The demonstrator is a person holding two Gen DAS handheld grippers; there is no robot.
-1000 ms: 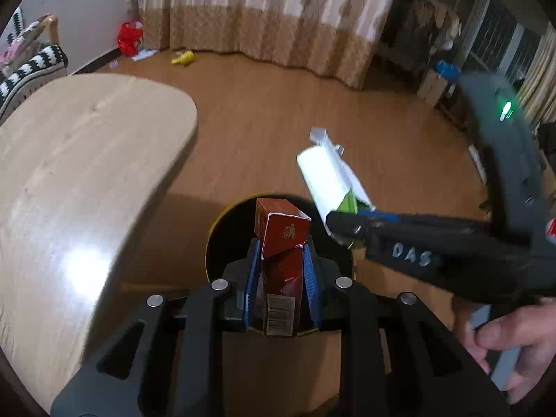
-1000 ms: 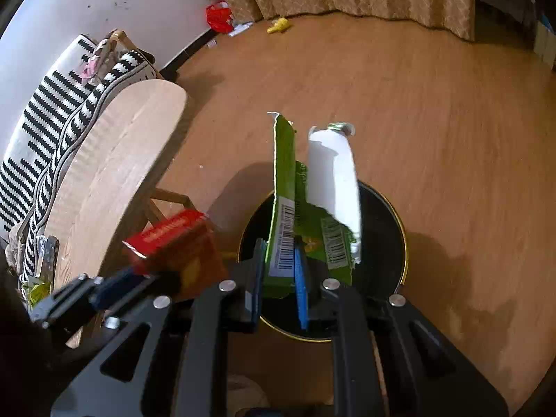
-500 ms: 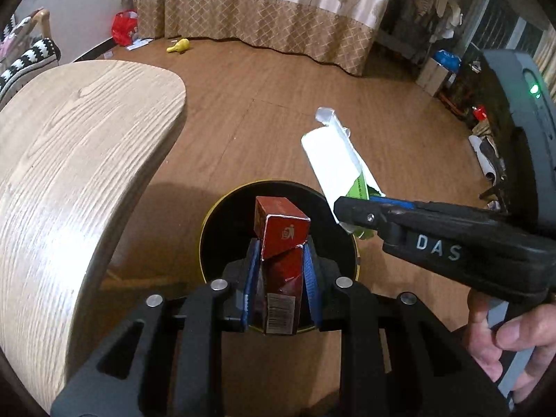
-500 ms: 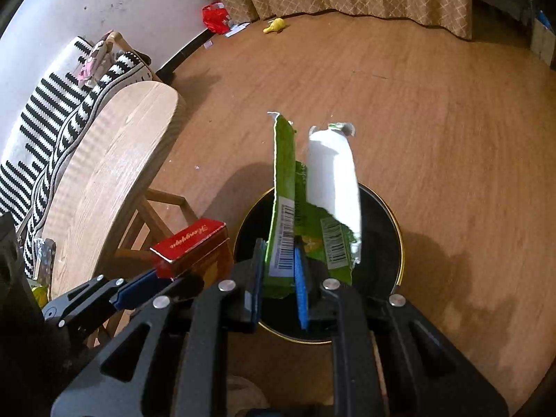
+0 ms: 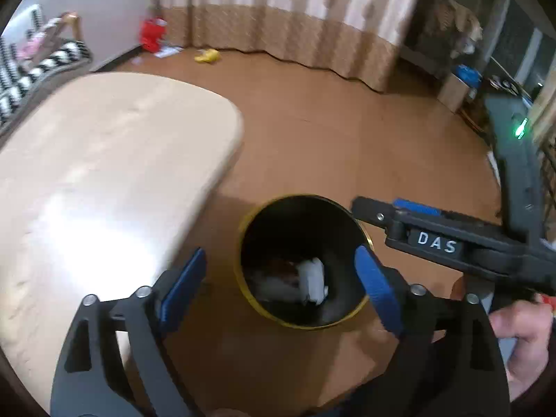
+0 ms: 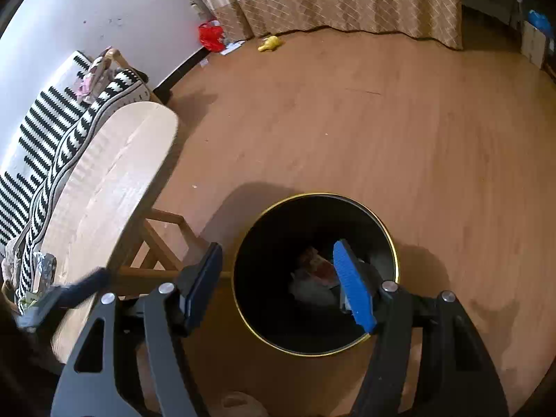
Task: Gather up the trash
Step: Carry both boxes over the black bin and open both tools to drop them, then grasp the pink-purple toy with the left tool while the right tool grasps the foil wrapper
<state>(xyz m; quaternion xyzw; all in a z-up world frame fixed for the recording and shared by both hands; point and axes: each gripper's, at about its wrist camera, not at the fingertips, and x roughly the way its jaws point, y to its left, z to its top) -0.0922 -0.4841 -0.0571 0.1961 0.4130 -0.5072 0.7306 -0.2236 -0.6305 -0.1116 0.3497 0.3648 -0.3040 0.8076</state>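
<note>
A black bin with a yellow rim stands on the wooden floor; it also shows in the right wrist view. Inside lie a white wrapper and a reddish box. My left gripper is open and empty, above the bin's near side. My right gripper is open and empty over the bin, and shows in the left wrist view at the bin's right rim.
A light wooden table stands left of the bin, with foil trash at its near end. A striped sofa lies behind it. A red bag and a yellow toy lie near the curtain.
Both grippers opened. The red box dropped from the left one and the green and white wrapper from the right one; both now lie in the bin.
</note>
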